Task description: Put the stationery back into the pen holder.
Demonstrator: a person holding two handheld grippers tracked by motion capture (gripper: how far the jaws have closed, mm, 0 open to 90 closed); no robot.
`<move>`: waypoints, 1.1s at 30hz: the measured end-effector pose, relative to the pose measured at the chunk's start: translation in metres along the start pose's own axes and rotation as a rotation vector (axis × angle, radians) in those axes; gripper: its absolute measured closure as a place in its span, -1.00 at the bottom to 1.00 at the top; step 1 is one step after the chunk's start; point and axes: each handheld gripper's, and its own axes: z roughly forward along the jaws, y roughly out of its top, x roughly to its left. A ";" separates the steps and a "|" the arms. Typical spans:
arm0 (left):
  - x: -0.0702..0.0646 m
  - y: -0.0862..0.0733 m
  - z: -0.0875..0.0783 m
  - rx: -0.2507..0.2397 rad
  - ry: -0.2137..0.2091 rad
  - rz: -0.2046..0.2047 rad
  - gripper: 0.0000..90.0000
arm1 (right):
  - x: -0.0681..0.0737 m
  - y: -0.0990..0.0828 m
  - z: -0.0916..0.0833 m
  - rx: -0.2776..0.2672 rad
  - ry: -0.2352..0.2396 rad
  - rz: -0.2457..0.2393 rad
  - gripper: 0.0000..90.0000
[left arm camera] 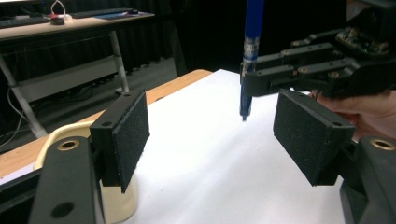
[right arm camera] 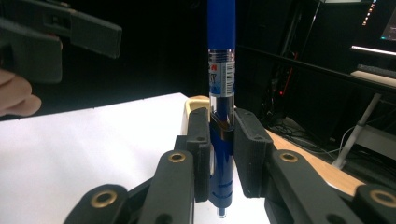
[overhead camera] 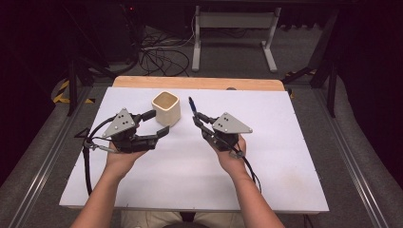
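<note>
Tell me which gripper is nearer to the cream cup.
Left. The left gripper has its open jaws right beside the cup, one jaw alongside its wall. The right gripper stands apart, off to the cup's right, shut on a blue pen.

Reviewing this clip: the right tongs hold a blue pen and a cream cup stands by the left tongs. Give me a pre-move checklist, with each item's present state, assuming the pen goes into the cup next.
1. Blue plastic pen clamped between the pads of the right tongs: ok.
2. Pen upright, tip down, clear of the white table sheet: ok.
3. Cream square cup upright with its mouth open: ok.
4. Left tongs open, nothing between the pads: ok.
5. Left tongs steadying the cup: not ok; one pad stands beside the cup and the jaws are not closed on it.
6. Cup empty inside: cannot tell.
</note>
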 end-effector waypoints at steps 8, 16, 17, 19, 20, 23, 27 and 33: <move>0.005 0.001 -0.003 -0.003 0.009 -0.002 -0.38 | 0.000 0.013 0.013 -0.021 0.008 -0.009 0.73; 0.008 0.001 -0.006 -0.005 0.025 -0.002 -0.38 | -0.005 0.019 0.024 -0.048 0.020 0.032 0.73; 0.008 0.001 -0.006 -0.005 0.024 -0.003 -0.38 | -0.005 0.019 0.026 -0.053 0.023 0.039 0.73; 0.008 0.001 -0.006 0.000 0.023 -0.002 -0.38 | -0.006 0.020 0.028 -0.061 0.030 0.058 0.73; 0.009 0.001 -0.005 0.003 0.025 0.000 -0.38 | -0.007 0.020 0.029 -0.065 0.031 0.064 0.73; 0.010 0.001 -0.005 0.006 0.029 0.000 -0.38 | -0.008 0.020 0.033 -0.073 0.034 0.080 0.73; 0.012 0.001 -0.006 0.002 0.033 -0.005 -0.38 | -0.009 0.021 0.039 -0.077 0.038 0.088 0.73; 0.013 0.001 -0.006 -0.002 0.031 -0.011 -0.38 | -0.011 0.023 0.048 -0.088 0.043 0.100 0.73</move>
